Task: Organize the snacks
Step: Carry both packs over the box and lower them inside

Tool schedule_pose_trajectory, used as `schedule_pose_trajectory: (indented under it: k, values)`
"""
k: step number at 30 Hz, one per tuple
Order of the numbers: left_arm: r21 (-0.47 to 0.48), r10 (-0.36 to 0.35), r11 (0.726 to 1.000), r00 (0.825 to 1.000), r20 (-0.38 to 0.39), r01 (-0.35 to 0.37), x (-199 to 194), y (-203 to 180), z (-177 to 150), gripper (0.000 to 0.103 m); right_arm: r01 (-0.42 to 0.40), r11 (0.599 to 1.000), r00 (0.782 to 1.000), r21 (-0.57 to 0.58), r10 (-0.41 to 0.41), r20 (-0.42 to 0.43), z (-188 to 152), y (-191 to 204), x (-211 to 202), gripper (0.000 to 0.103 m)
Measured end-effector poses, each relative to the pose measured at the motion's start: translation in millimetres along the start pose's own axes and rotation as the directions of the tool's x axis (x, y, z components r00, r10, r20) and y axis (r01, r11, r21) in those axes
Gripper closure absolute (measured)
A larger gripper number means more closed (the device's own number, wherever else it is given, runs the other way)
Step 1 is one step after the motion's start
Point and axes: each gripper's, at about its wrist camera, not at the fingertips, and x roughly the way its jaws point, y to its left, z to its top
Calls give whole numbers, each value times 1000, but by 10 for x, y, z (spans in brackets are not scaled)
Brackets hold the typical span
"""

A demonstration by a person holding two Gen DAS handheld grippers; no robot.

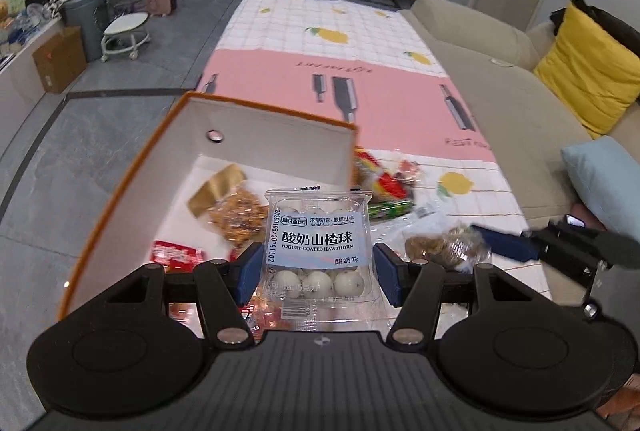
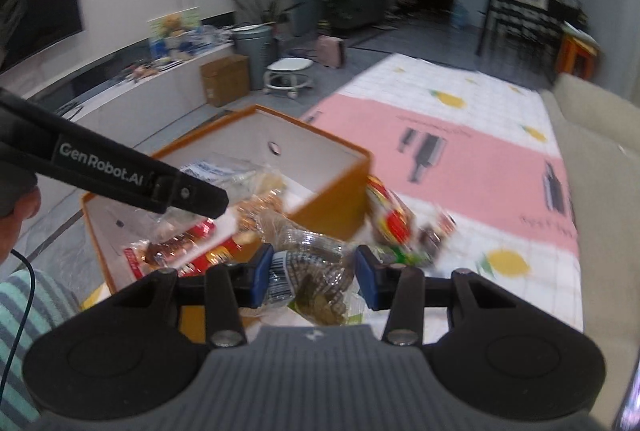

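My left gripper [image 1: 315, 273] pinches a clear rigid tray of white balls [image 1: 318, 251] above the orange box [image 1: 120, 187]. Only the right view shows my right gripper [image 2: 314, 277] pinching a crinkly cookie bag [image 2: 316, 271] beside that box.

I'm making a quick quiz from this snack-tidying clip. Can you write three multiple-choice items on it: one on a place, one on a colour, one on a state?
1. Where are the loose snacks lying?
A. on the mat beside the box
B. on the sofa
C. on the stool

2. What colour is the outside of the box?
A. blue
B. orange
C. green

3. What is the left gripper doing?
A. gaping empty
B. lying flat
C. clamping a hawthorn ball pack

Answers: A, they lie just right of the box; B, its walls are orange; C, both pads press the pack.
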Motion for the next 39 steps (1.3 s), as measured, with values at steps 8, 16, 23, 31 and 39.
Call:
schedule_pose_trajectory:
  k: [8, 16, 23, 31, 39]
  values:
    - [-29, 101, 994, 989, -105, -104, 313, 484, 86, 36, -89, 977, 996, -193, 81, -45, 374, 314, 466, 61]
    - [16, 176, 984, 965, -192, -176, 677, 721, 42, 36, -93, 889, 995, -448, 61, -85, 429, 674, 959, 61]
    - [62, 208, 978, 942, -265, -198, 913, 790, -63, 35, -119, 823, 986, -555, 35, -161, 385, 800, 1329, 61]
    - [96, 228, 973, 921, -317, -208, 1086, 820, -168, 35, -156, 770, 974, -618, 17, -226, 243, 888, 1578, 60]
    - [130, 251, 967, 906, -340, -219, 1140, 800, -221, 34, -176, 777, 964, -605, 11, -267, 151, 908, 1655, 57]
